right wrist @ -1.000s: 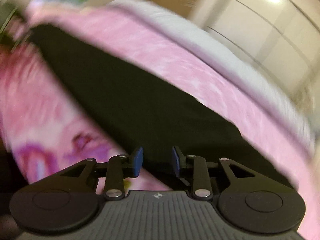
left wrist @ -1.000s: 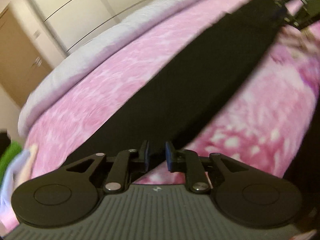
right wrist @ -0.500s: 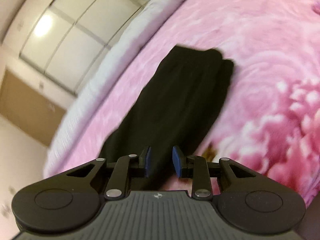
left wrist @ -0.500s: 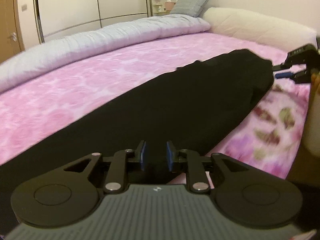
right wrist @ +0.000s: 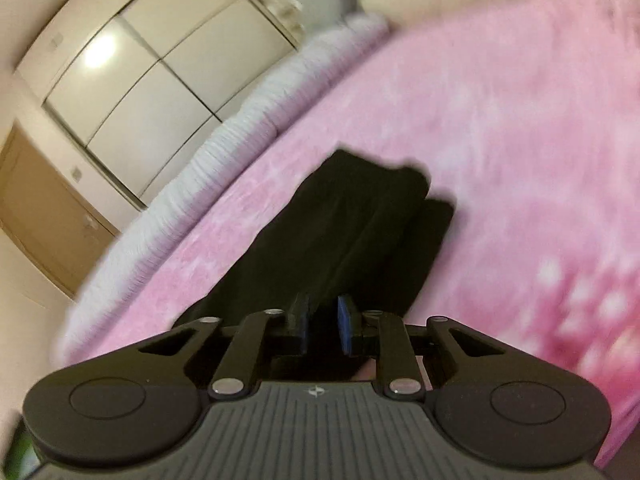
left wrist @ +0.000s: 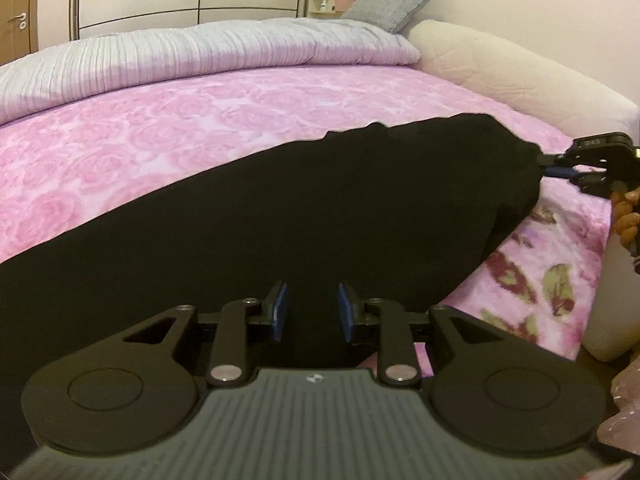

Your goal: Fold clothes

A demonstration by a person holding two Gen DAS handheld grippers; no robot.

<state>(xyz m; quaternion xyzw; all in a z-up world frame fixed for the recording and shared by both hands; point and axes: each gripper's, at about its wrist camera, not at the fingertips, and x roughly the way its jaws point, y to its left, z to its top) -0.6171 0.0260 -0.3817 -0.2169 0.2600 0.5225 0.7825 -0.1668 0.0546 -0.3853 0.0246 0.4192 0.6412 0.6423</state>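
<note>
Lying across the pink floral bedspread, the black garment stretches from 7 o'clock toward 3 o'clock in the left wrist view. Left gripper: jaws parted, black cloth between the pads, contact not discernible. Right gripper: jaws narrowly apart over the cloth's near end, grip not discernible. Grey quilt at 12 o'clock
</note>
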